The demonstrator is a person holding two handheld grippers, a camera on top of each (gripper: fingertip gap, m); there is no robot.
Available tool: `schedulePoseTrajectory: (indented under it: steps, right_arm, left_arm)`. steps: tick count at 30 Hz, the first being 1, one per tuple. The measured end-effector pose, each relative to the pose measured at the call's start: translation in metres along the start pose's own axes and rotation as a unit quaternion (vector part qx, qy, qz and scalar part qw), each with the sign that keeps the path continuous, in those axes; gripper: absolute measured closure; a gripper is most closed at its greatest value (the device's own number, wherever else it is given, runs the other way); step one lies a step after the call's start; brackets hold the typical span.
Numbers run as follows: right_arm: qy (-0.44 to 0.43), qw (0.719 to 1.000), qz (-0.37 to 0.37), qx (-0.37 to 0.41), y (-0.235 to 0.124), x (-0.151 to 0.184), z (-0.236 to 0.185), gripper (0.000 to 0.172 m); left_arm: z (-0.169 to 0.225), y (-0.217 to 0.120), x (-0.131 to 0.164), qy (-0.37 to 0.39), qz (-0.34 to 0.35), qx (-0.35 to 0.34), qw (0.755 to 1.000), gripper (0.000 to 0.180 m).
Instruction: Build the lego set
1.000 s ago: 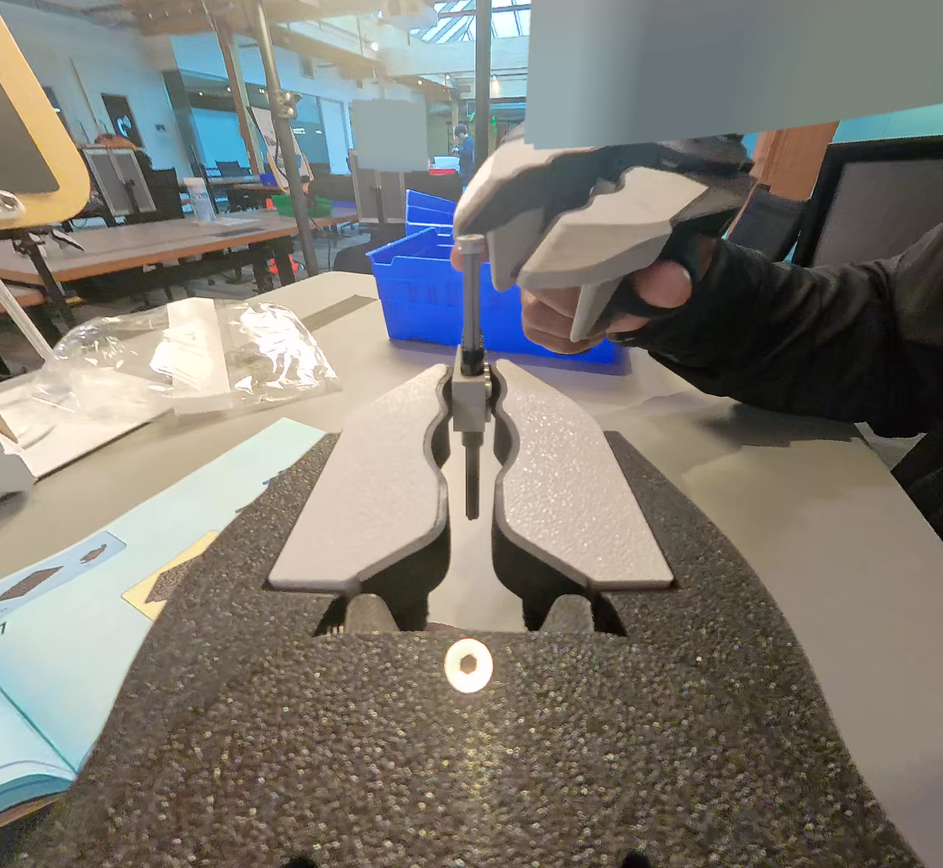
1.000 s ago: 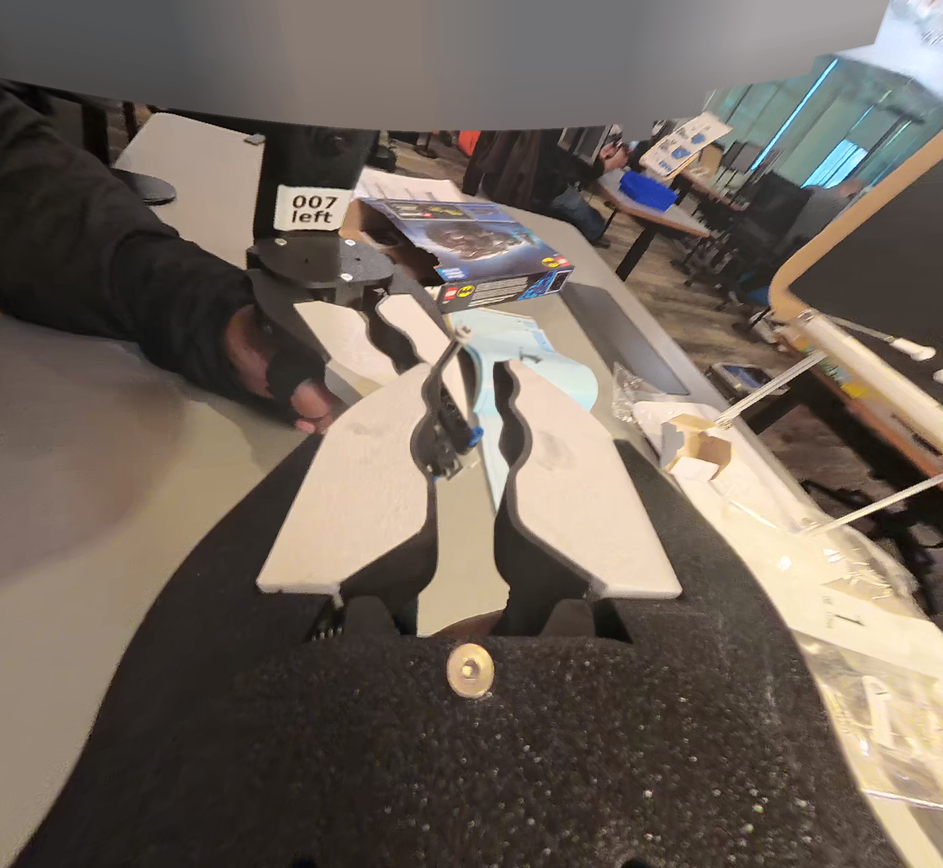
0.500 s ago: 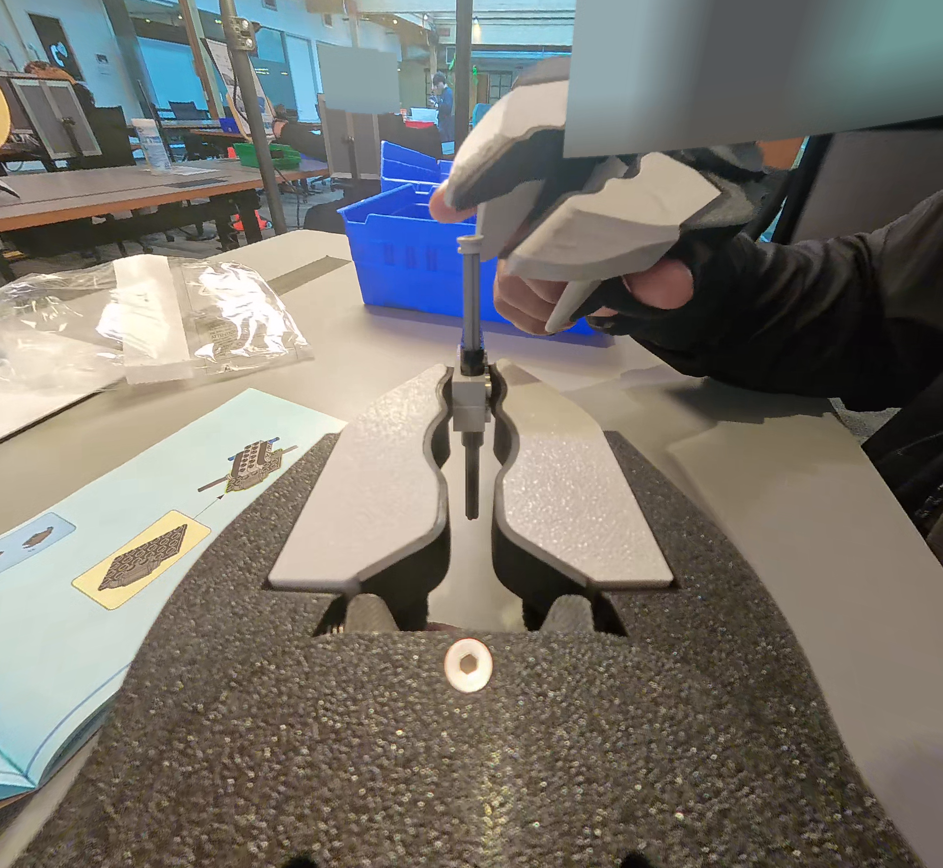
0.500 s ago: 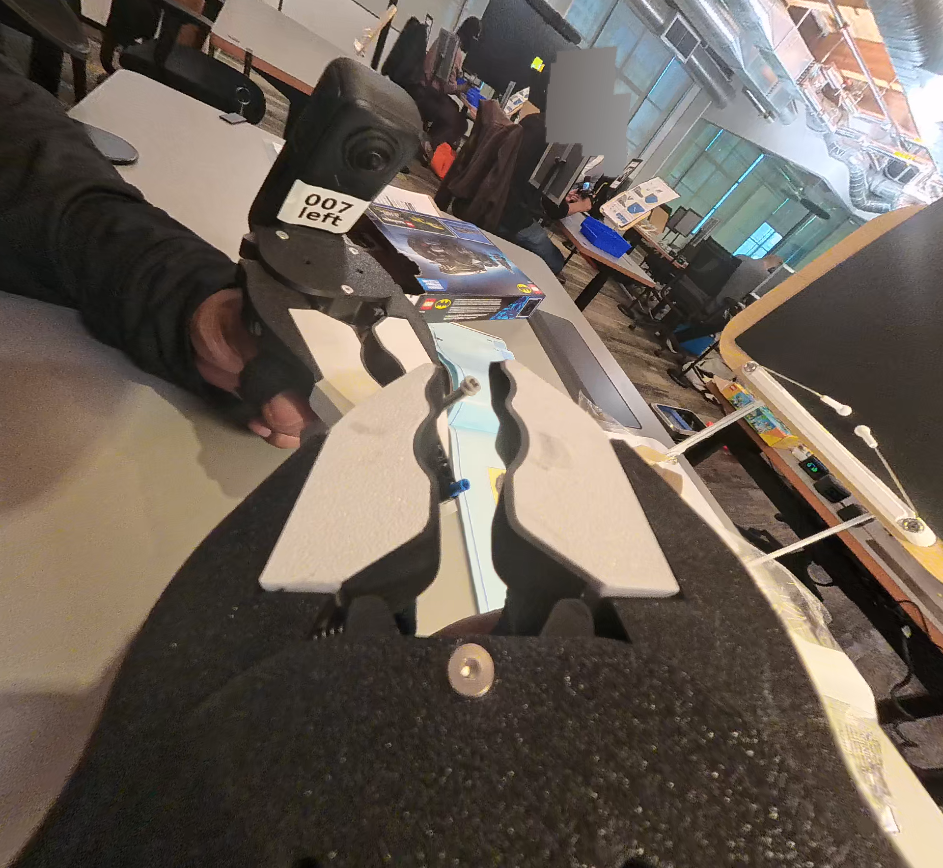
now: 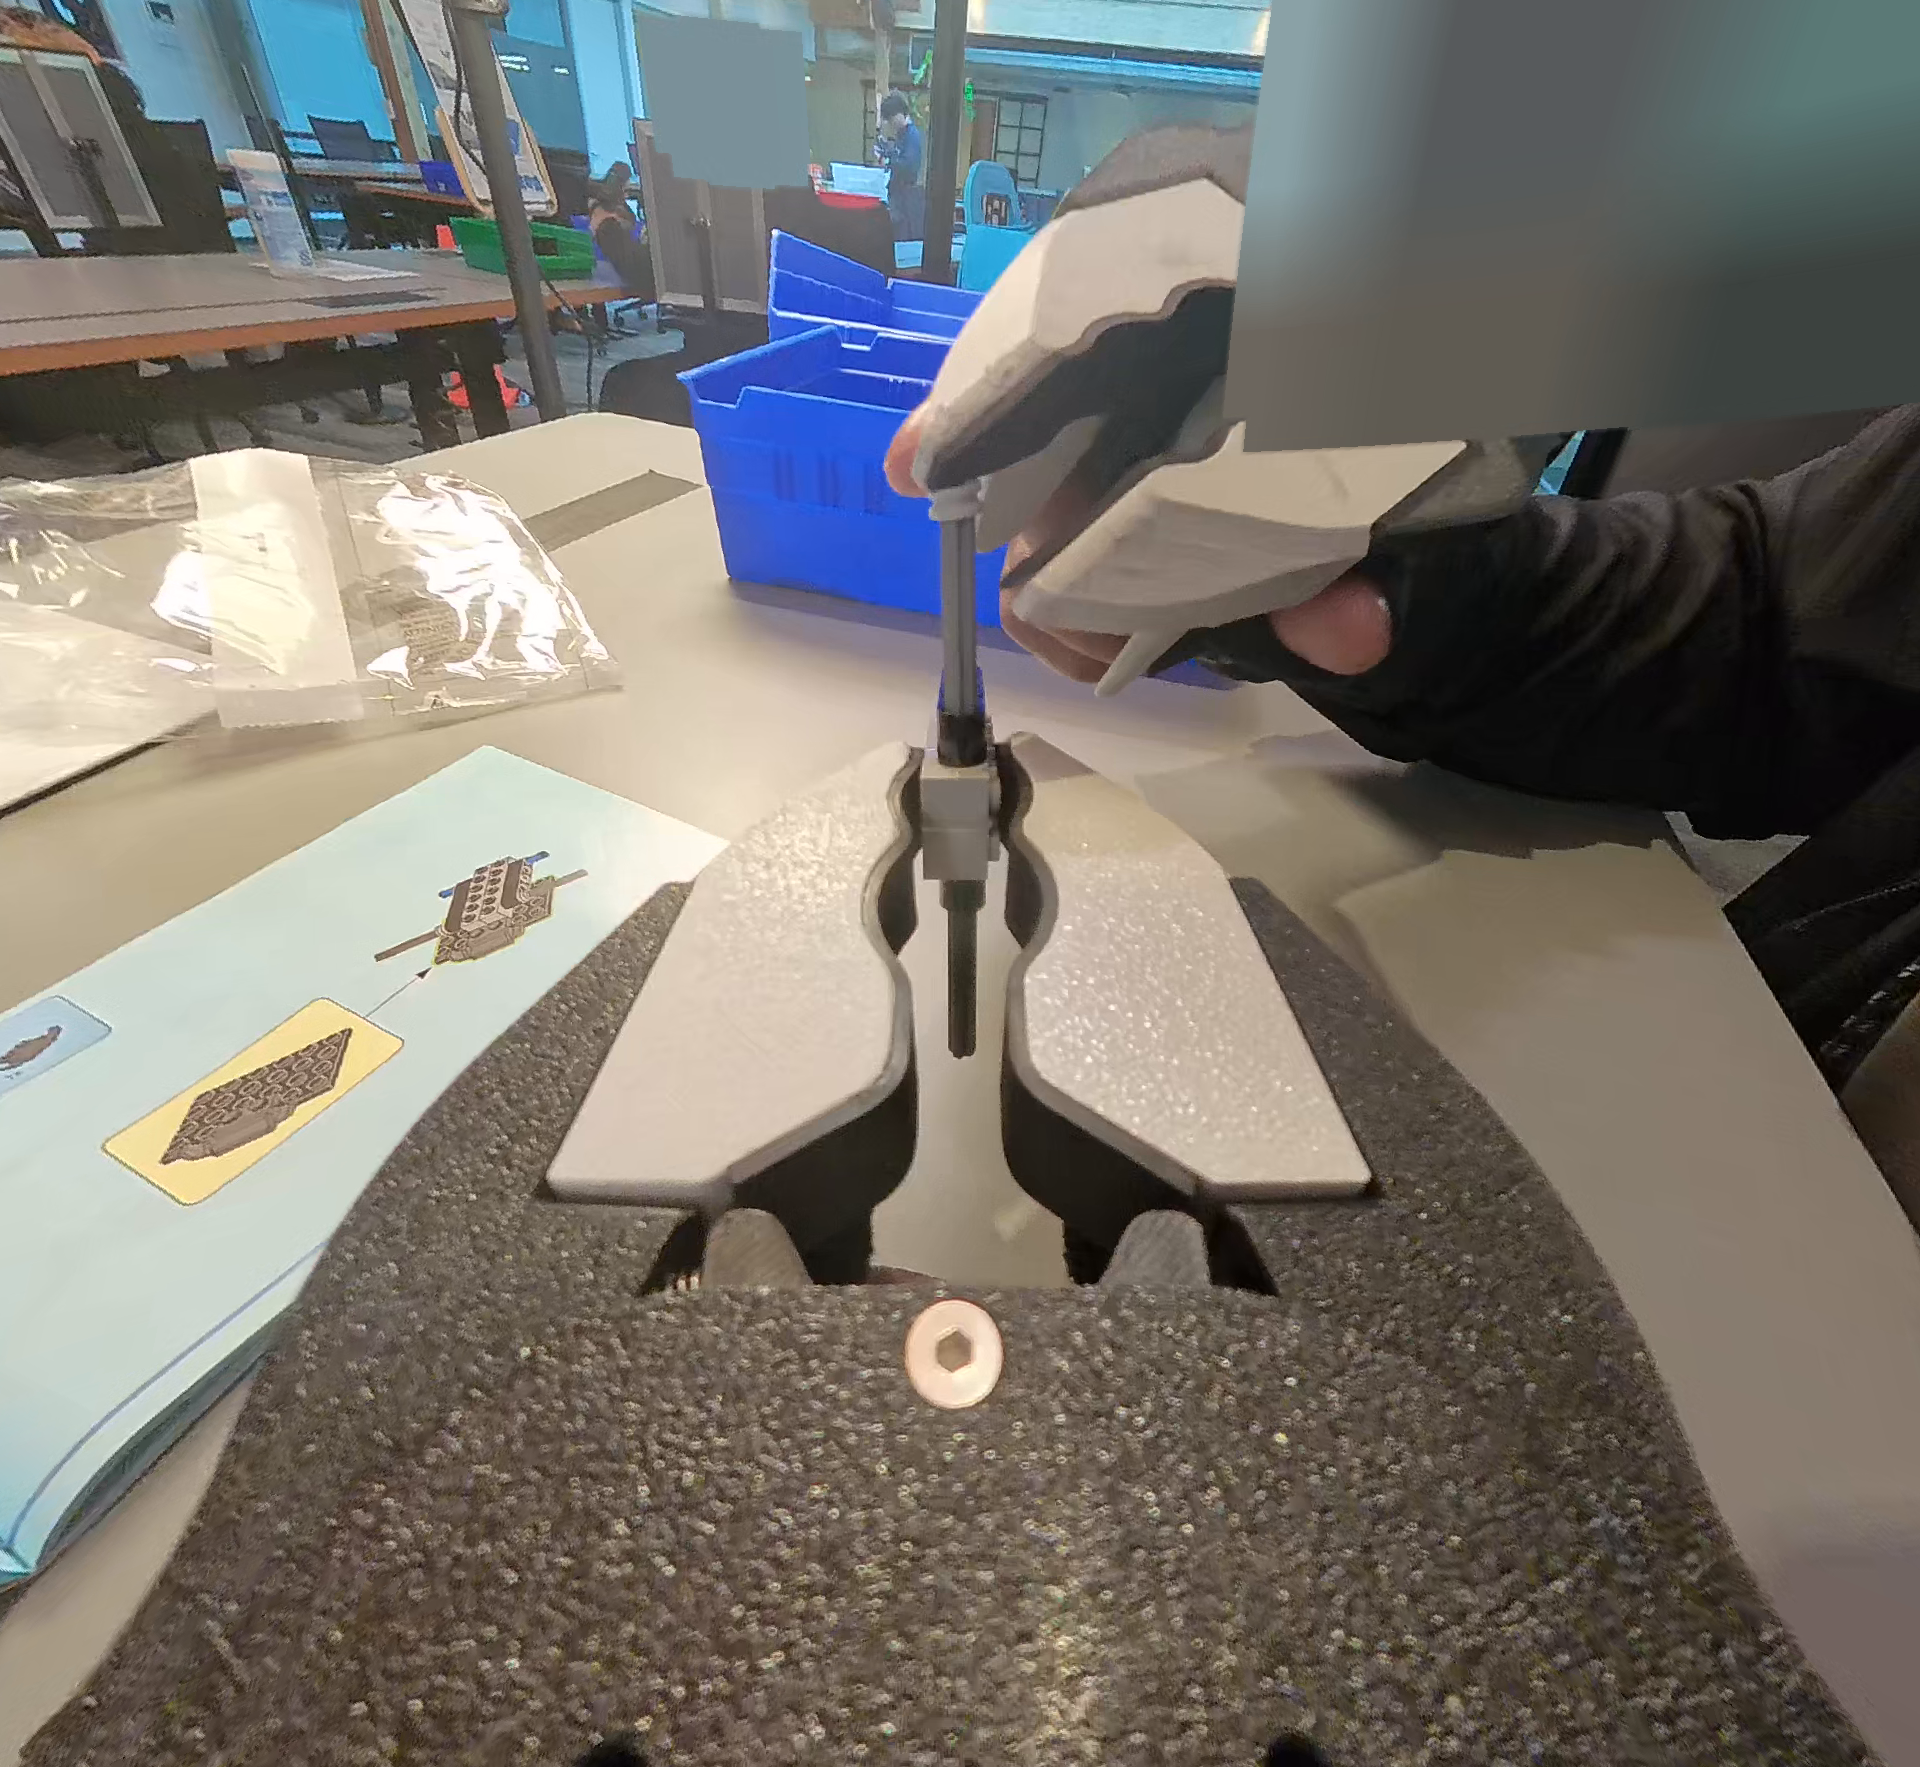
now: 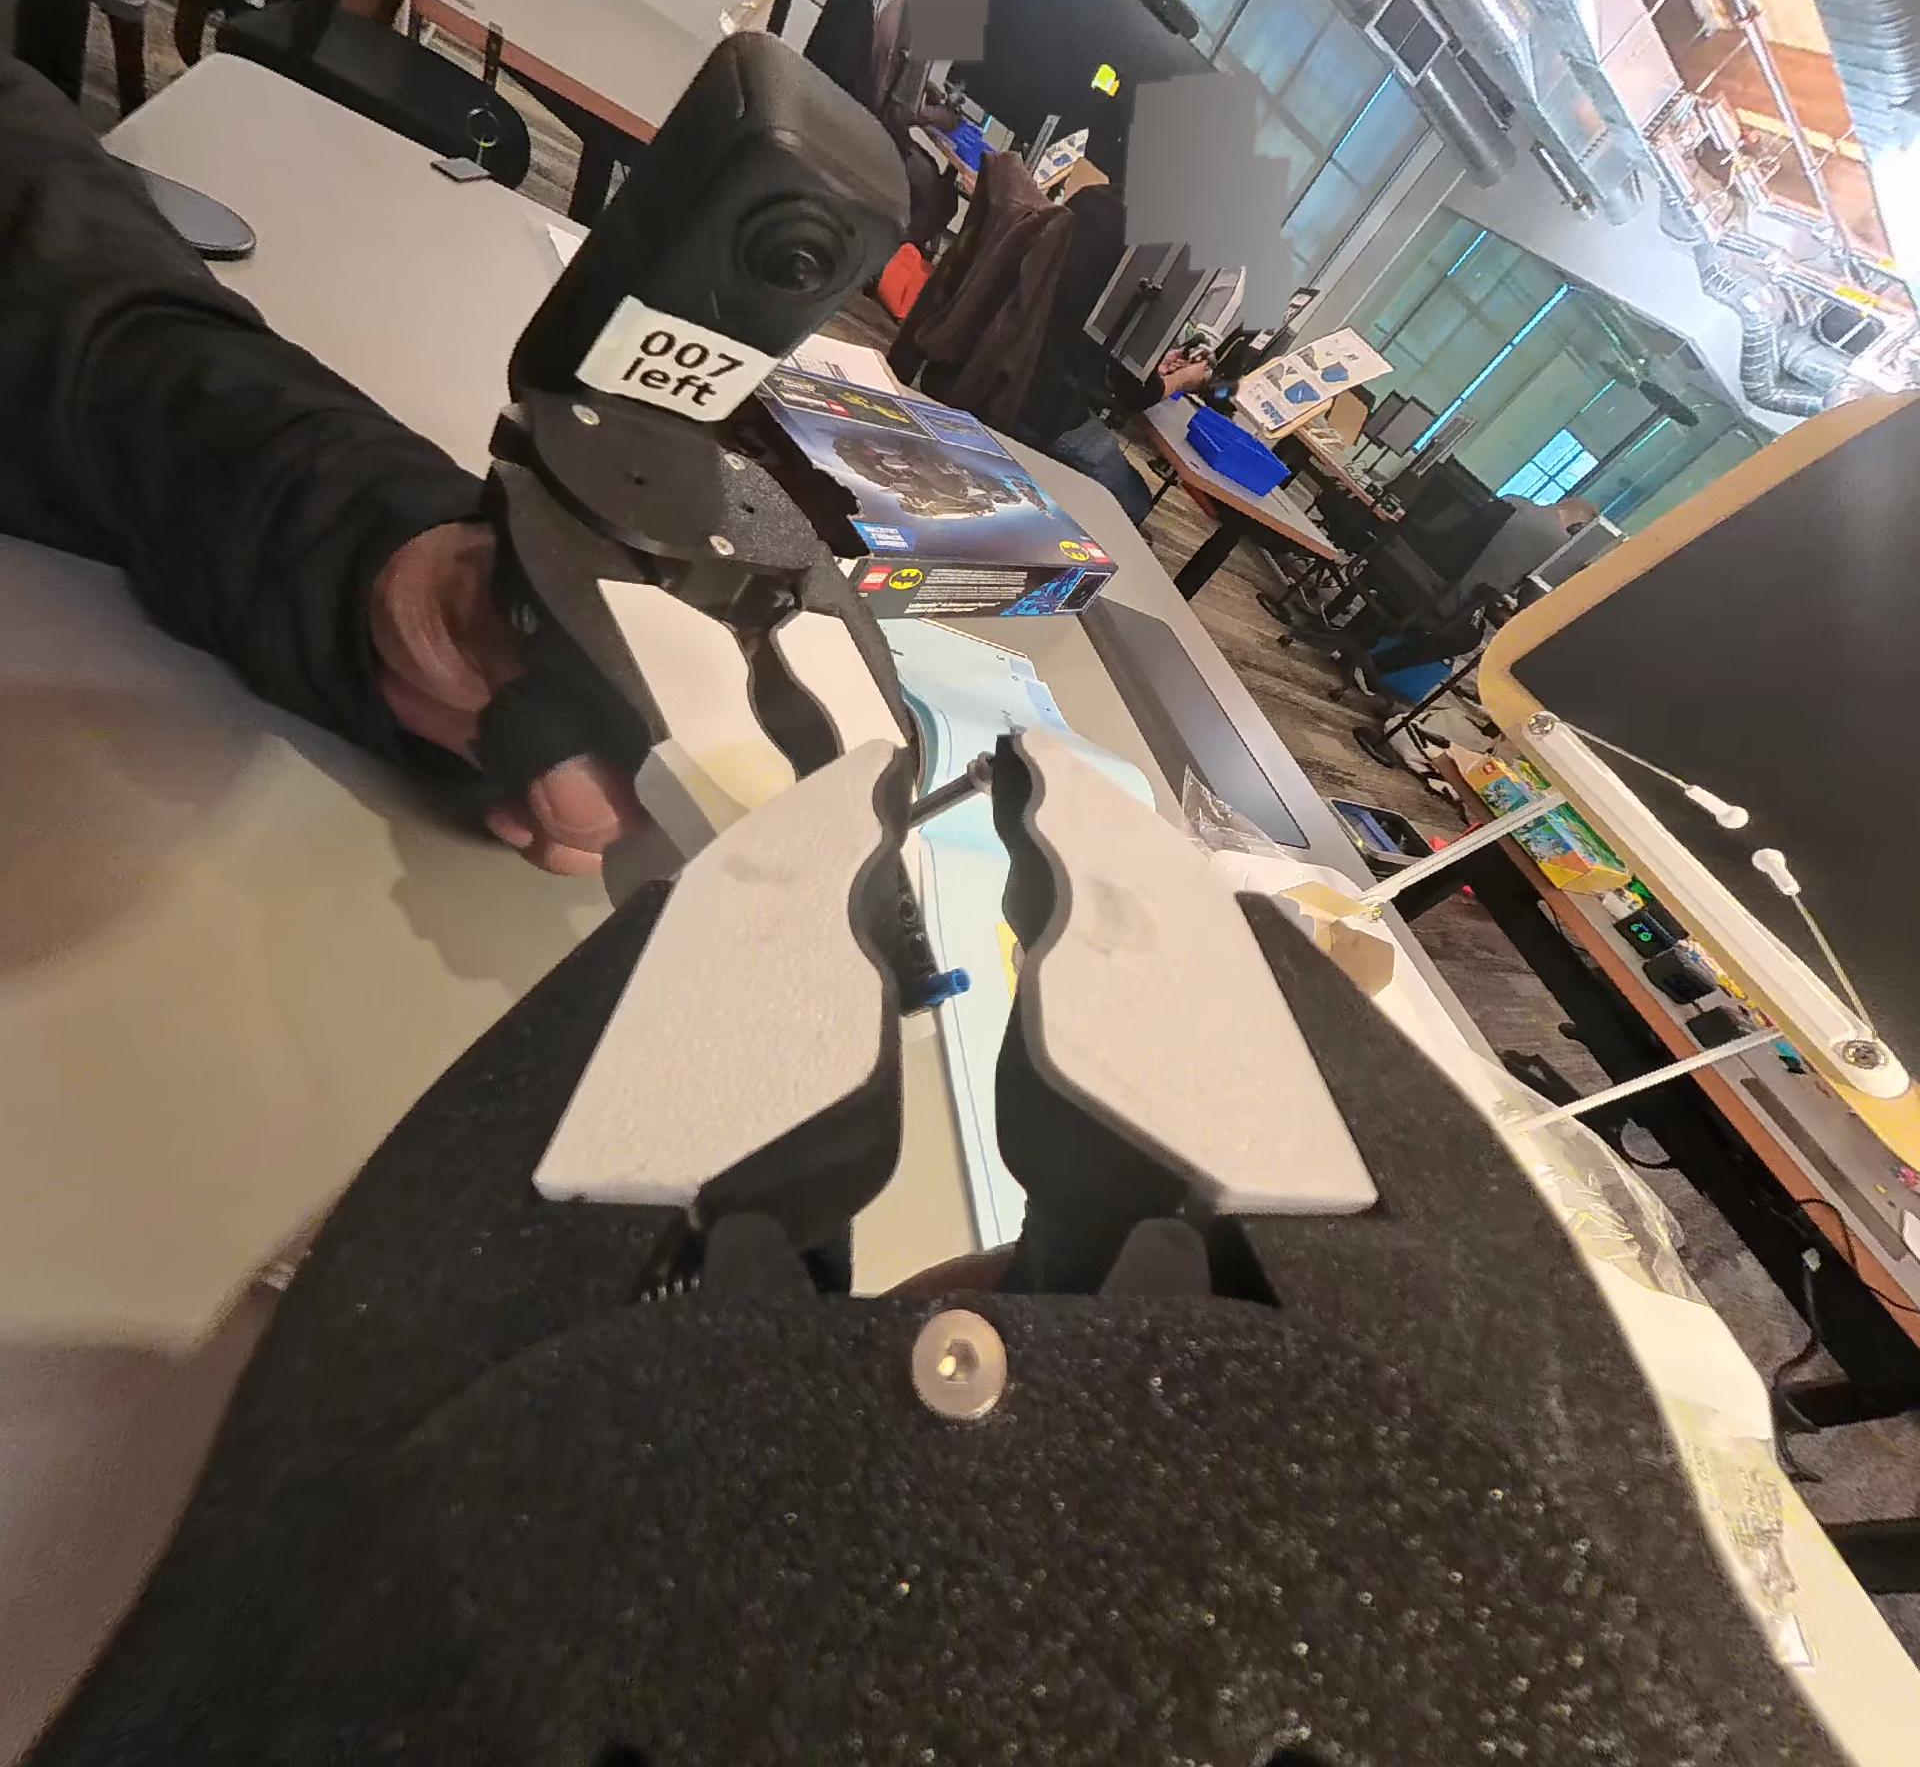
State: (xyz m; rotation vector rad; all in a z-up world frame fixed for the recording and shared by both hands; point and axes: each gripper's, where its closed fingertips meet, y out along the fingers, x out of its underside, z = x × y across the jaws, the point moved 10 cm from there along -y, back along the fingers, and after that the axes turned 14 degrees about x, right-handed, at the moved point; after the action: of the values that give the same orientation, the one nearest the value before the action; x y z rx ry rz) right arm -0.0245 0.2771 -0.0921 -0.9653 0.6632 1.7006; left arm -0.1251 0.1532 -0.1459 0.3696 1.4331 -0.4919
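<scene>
Your left gripper (image 5: 958,782) has not let go: its pads still pinch the grey block (image 5: 956,824), dead centre, with the axle (image 5: 958,605) rising from it toward 12 o'clock. Your right gripper (image 5: 977,533) has narrowed its jaws and settled at the axle's top end. Its fingers stand apart there and do not clamp.

Only the right wrist view shows that gap, with the axle tip at 1 finger (image 6: 1013,782), and the blue pin (image 6: 945,979). Only the left view shows the blue bin (image 5: 810,491) at 12.
</scene>
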Motion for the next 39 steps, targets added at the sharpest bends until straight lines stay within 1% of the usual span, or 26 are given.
schedulePoseTrajectory:
  steps: [5,13,18,22,30,34,39]
  right_arm:
    - [-0.017,1.0,-0.003,0.005,0.0,0.003,0.0,0.154]
    - [-0.002,1.0,-0.008,0.004,0.003,0.008,-0.002,0.145]
    - [-0.034,0.999,-0.029,-0.001,0.003,0.01,-0.003,0.144]
    - [-0.056,0.997,-0.048,-0.013,0.002,0.013,-0.002,0.143]
    - [-0.049,0.995,-0.071,-0.049,0.003,0.018,-0.003,0.142]
    - [-0.053,0.993,-0.079,-0.069,0.001,0.021,-0.003,0.141]
    - [-0.05,0.993,-0.076,-0.077,-0.001,0.022,-0.002,0.141]
  left_arm:
    - [-0.002,-0.001,-0.002,-0.038,-0.005,0.017,0.999,0.169]
    - [-0.006,0.0,0.001,-0.134,0.028,0.066,0.988,0.169]
    - [-0.008,0.0,0.001,-0.162,0.004,0.072,0.984,0.169]
    - [-0.01,0.001,0.002,-0.208,-0.014,0.087,0.974,0.169]
    - [-0.013,0.001,0.007,-0.278,-0.031,0.117,0.953,0.169]
    - [-0.013,0.003,0.011,-0.301,-0.035,0.131,0.944,0.169]
    - [-0.013,0.004,0.013,-0.318,-0.025,0.145,0.937,0.169]
